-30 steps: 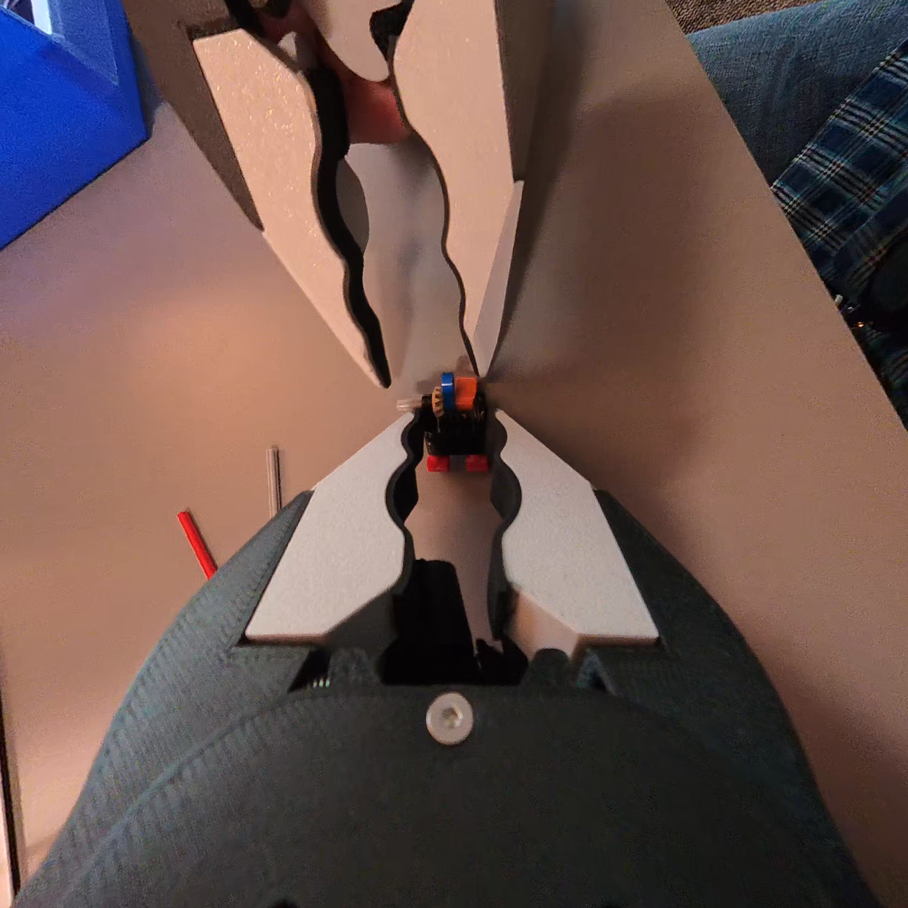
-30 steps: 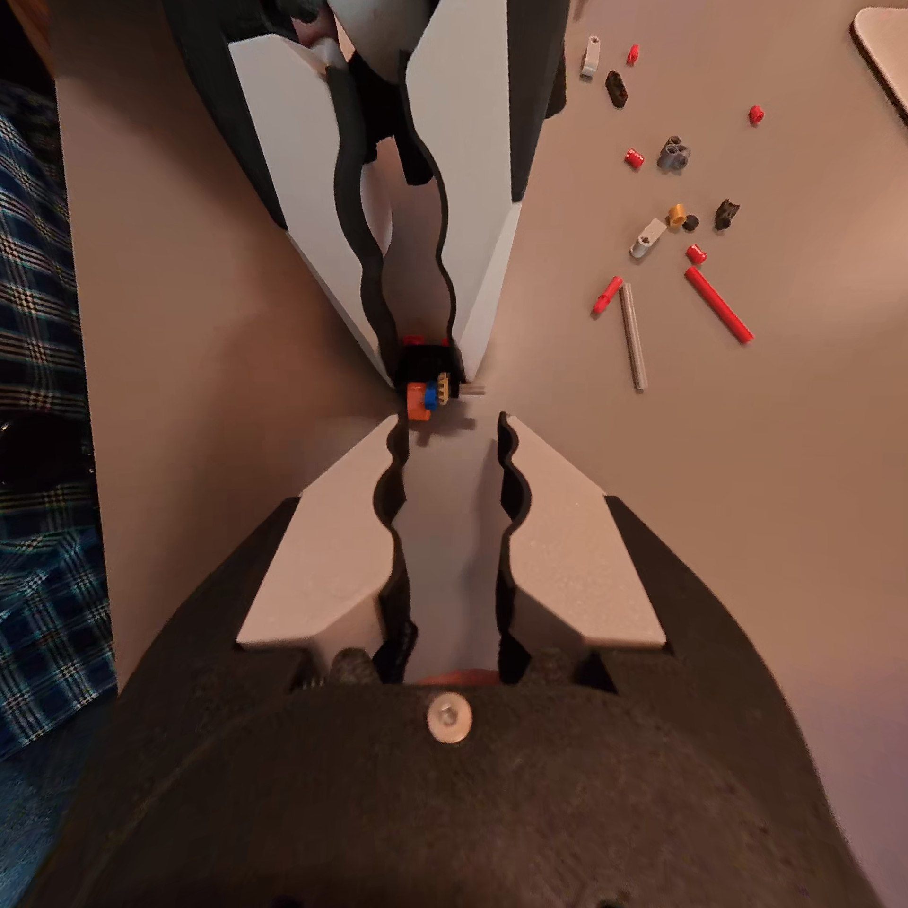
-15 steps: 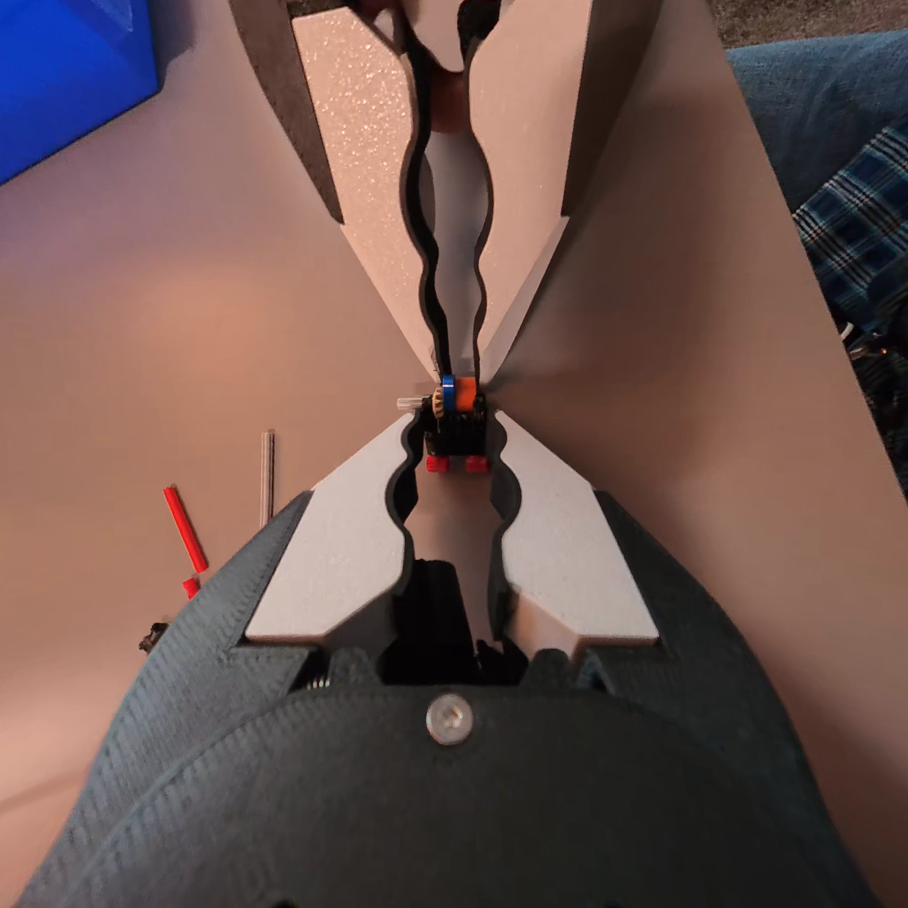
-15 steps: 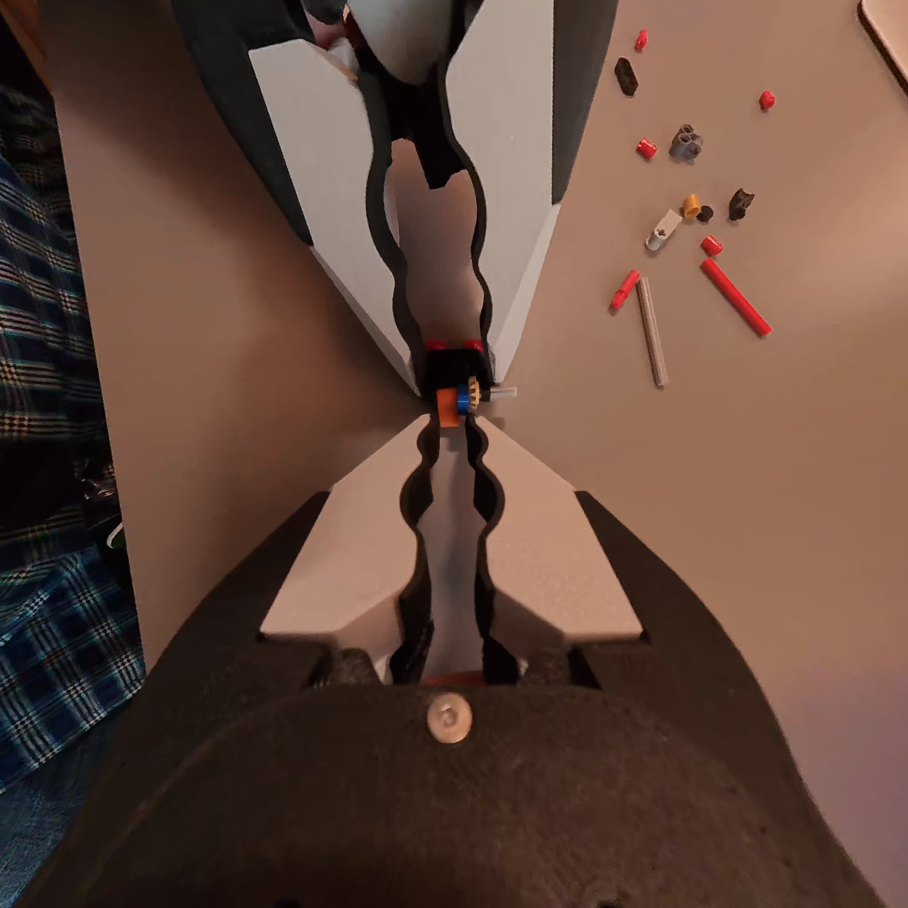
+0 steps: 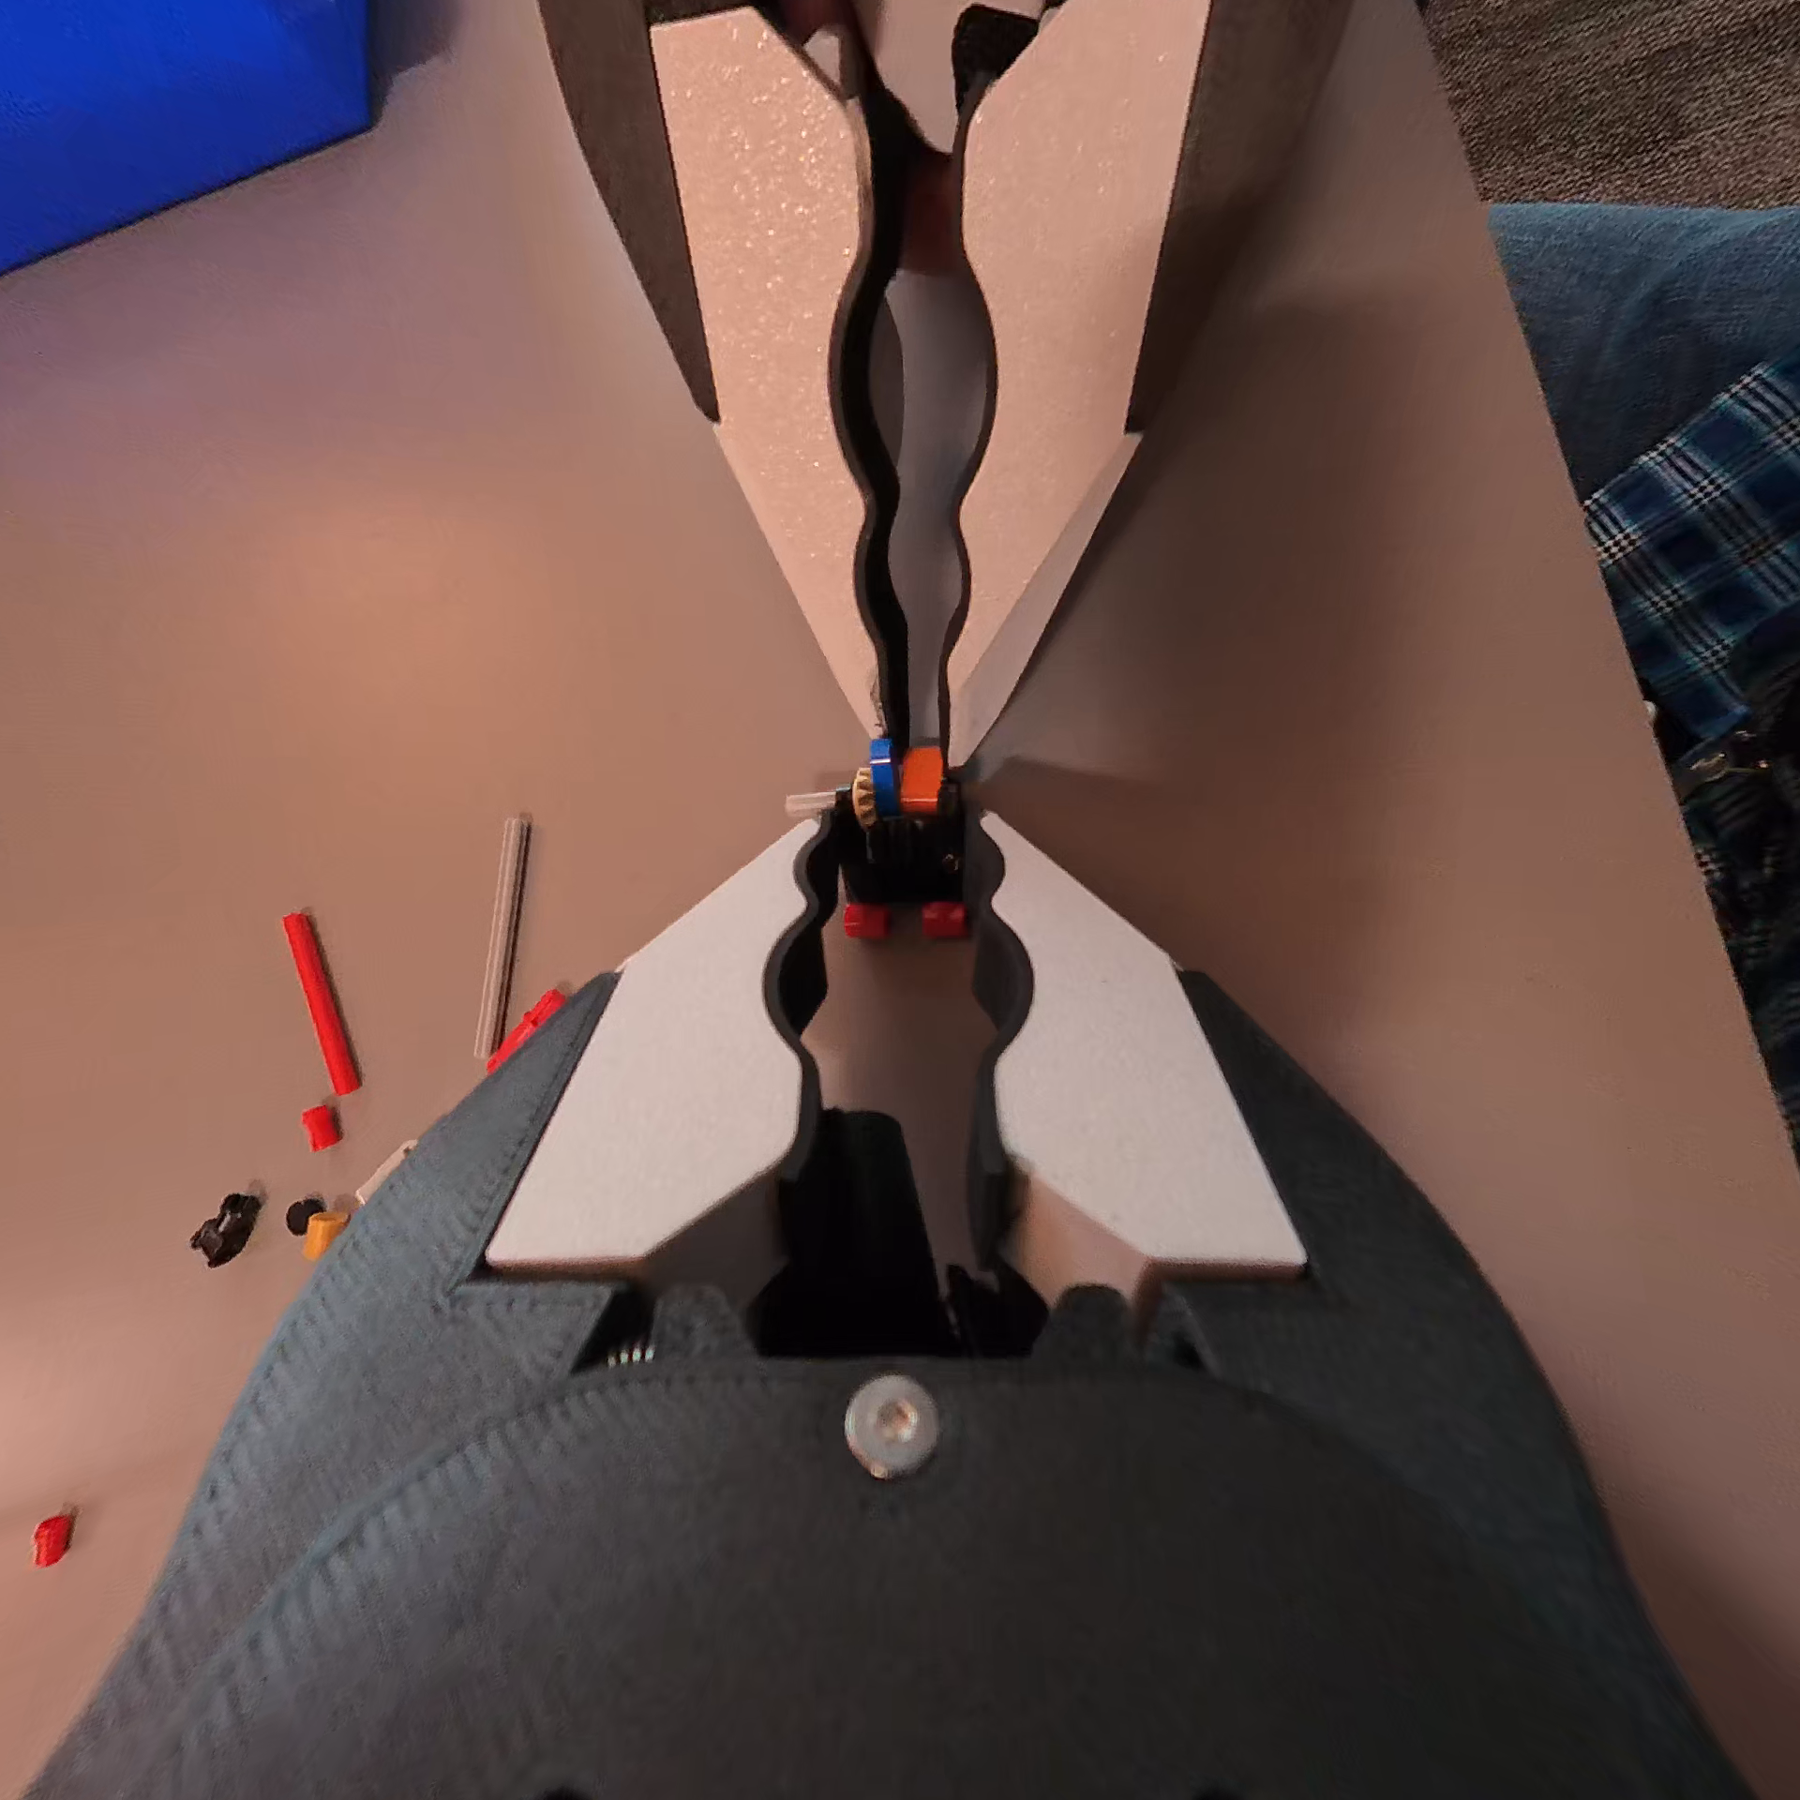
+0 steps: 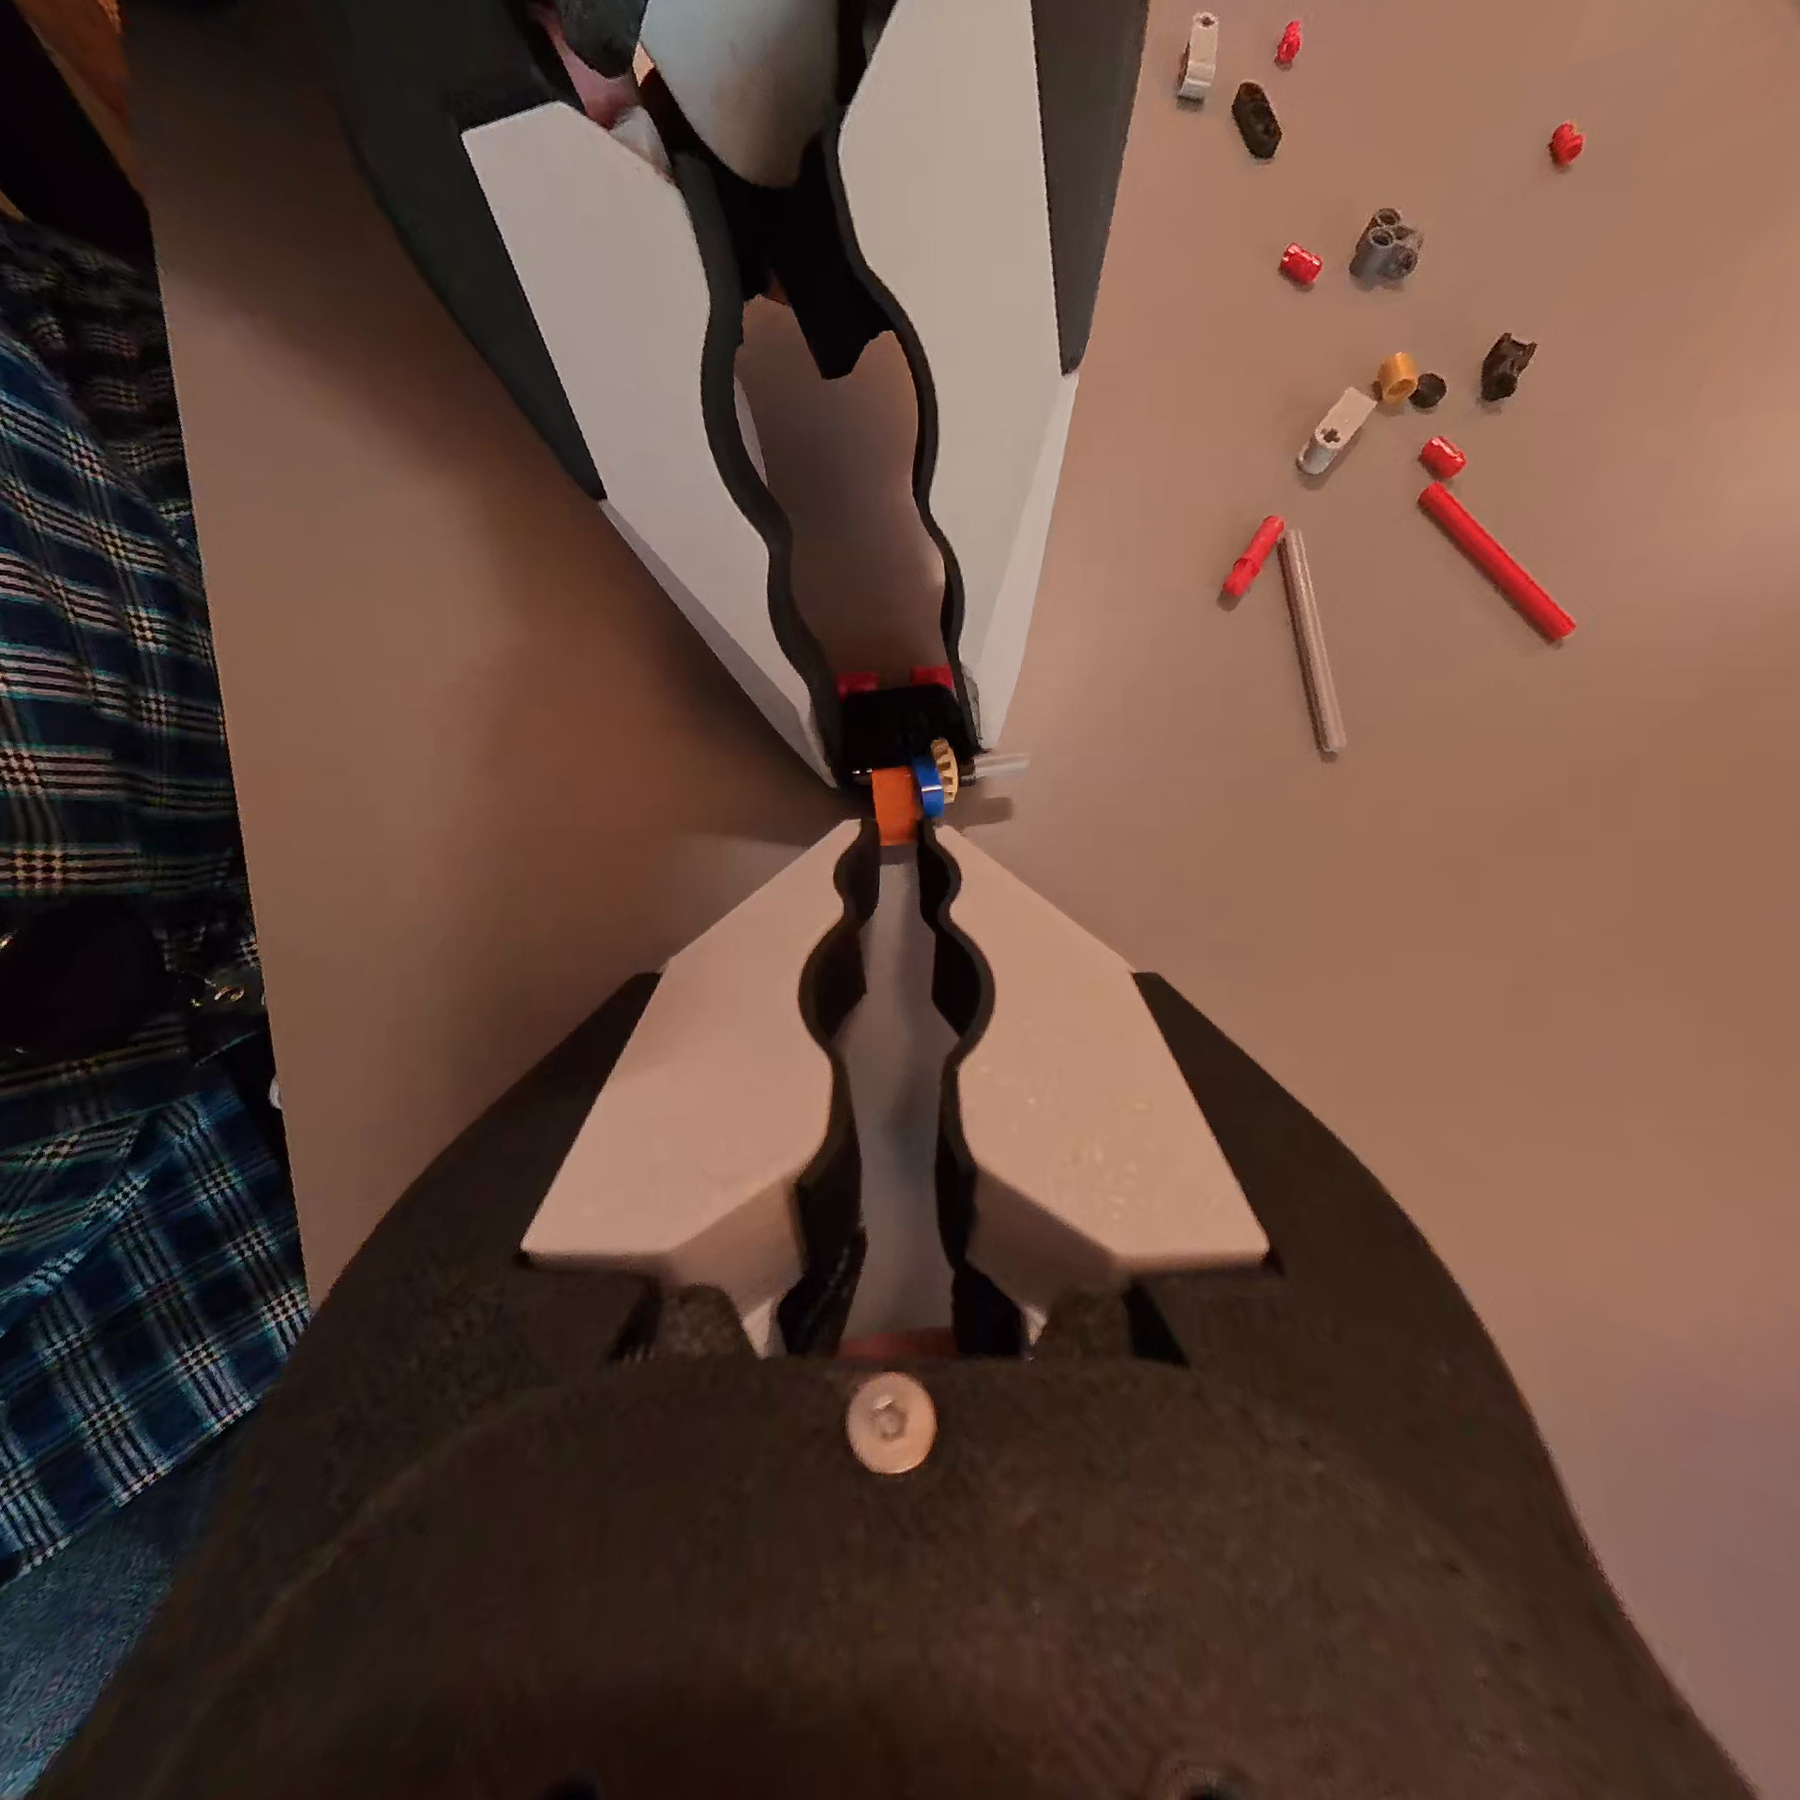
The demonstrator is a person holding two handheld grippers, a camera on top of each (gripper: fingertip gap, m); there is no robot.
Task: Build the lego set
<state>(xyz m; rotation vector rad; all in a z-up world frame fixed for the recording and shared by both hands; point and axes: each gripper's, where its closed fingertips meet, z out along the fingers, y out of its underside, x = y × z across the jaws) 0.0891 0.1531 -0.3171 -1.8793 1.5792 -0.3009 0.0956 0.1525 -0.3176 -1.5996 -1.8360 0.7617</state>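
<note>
A small lego assembly (image 5: 901,862) has a black block with two red pins at one end; an orange piece (image 5: 920,777), a blue disc, a tan gear and a pale axle stub sit at the other. My left gripper (image 5: 898,838) is shut on the black block, above the table. My right gripper (image 5: 916,731) comes from the opposite side, its tips closed on the orange piece. In the right wrist view my right gripper (image 6: 893,833) pinches the orange piece (image 6: 894,801), and the left gripper (image 6: 906,750) holds the black block (image 6: 896,731) facing it.
Loose parts lie on the tan table: a red axle (image 6: 1495,563), a grey axle (image 6: 1310,638), a red pin (image 6: 1252,555), a grey connector (image 6: 1336,429) and small red, black and tan bits. A blue box (image 5: 175,107) stands far left. A person's plaid sleeve (image 6: 97,682) lies along the table edge. Only a small space, under 4 cm, lies between the two pairs of fingers.
My right gripper has moved in line with the assembly and closed from open onto the orange piece. My left gripper has kept hold of the black block.
</note>
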